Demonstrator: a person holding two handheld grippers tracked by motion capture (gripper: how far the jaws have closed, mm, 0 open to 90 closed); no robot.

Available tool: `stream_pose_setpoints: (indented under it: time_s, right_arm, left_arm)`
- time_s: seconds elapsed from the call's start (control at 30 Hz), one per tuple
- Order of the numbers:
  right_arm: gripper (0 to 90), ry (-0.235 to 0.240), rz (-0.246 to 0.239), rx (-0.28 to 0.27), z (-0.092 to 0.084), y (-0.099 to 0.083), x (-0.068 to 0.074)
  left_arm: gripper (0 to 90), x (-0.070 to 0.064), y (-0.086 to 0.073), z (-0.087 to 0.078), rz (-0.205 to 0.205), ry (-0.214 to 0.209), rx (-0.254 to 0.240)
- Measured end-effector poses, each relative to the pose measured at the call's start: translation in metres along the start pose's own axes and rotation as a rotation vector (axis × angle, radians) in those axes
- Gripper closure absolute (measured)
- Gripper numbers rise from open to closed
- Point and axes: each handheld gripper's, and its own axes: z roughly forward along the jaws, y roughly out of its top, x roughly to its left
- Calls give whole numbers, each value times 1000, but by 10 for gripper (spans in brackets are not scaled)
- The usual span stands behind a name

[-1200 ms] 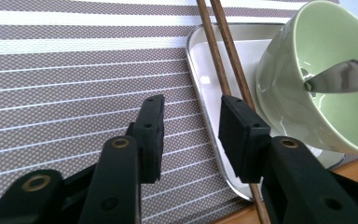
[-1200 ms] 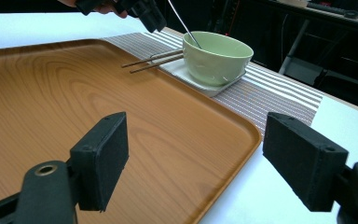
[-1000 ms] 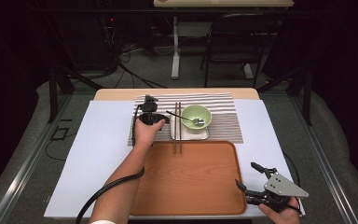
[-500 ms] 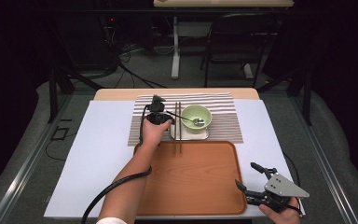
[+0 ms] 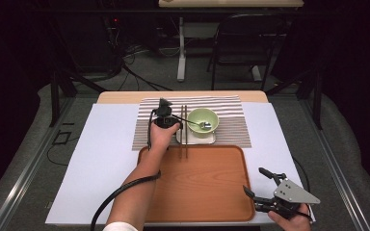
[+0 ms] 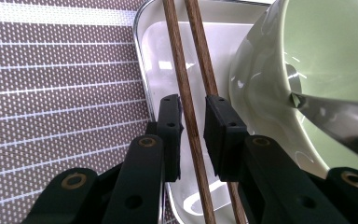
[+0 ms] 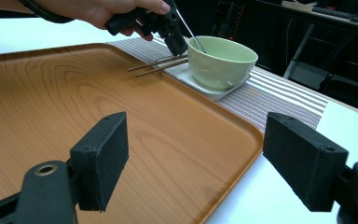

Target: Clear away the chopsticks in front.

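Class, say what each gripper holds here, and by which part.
Left gripper: jaws have just been closing around one chopstick near its bowl-side end, gap still visible. Right gripper: open, holds nothing.

Tray, striped mat, perhaps chair

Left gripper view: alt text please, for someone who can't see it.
The left gripper has its two black jaws straddling one of two brown chopsticks; the pads look not quite pressed on it. The chopsticks lie across a white dish beside a green bowl on a striped mat.
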Motion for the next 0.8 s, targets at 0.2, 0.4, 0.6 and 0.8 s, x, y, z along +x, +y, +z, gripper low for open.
stream_pose_setpoints:
  time_s: [0.2,0.4,0.6,0.8]
  right_arm:
    - [222,1,0,-1,0,0,0]
    - [222,2,1,-3,0,0,0]
    - [222,-3,-2,-12,-1,1,-1]
    - [222,-4,-2,-15,-2,1,0]
  left_arm:
    - [763,2,0,3,-22,-8,1]
    - [766,5,-2,7,-52,-27,12]
    - [798,6,-4,9,-72,-39,21]
    - [818,7,-5,9,-90,-43,25]
